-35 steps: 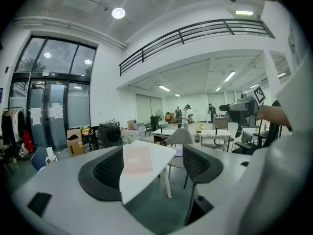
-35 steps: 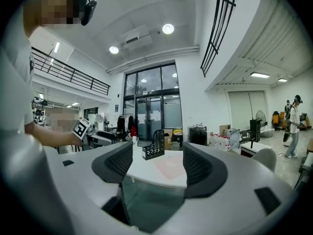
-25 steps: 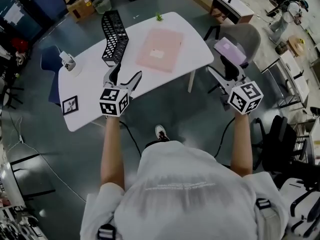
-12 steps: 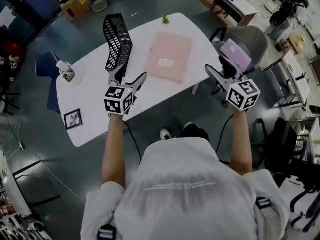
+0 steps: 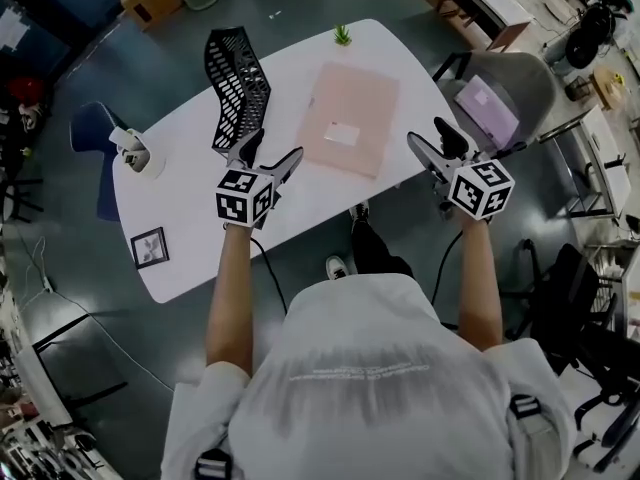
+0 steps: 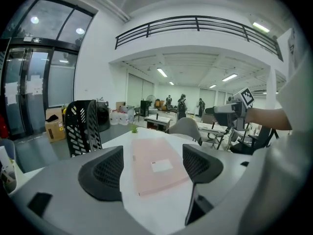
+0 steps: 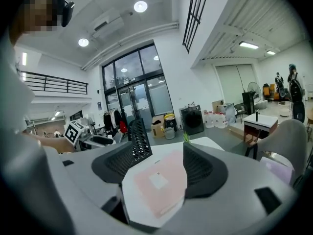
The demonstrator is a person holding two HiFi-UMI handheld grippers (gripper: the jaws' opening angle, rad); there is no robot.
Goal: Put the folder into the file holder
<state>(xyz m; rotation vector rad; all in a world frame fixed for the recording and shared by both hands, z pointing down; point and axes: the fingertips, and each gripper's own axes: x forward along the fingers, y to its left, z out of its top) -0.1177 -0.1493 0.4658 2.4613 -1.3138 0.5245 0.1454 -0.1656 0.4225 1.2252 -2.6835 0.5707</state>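
Note:
A pink folder (image 5: pixel 350 118) with a white label lies flat on the white table (image 5: pixel 180 218). The black mesh file holder (image 5: pixel 235 88) stands upright to its left. My left gripper (image 5: pixel 272 148) hovers over the table's near edge between holder and folder, open and holding nothing. My right gripper (image 5: pixel 430 136) floats off the table's right edge, also open and holding nothing. The left gripper view has the folder (image 6: pixel 156 165) lying beyond the jaws and the holder (image 6: pixel 83 126) at left. Seen in the right gripper view, the folder (image 7: pixel 159 185) lies ahead and the holder (image 7: pixel 139 141) behind it.
A small green plant (image 5: pixel 343 35) sits at the table's far edge. A white object (image 5: pixel 135 153) and a framed marker card (image 5: pixel 150 248) are at the table's left end. A grey chair (image 5: pixel 510 88) with a purple item stands at right. Office furniture surrounds the table.
Both grippers have moved forward and down toward the table, closing in on the folder from the near side. Their jaws stay as wide as before. Folder and holder have not moved.

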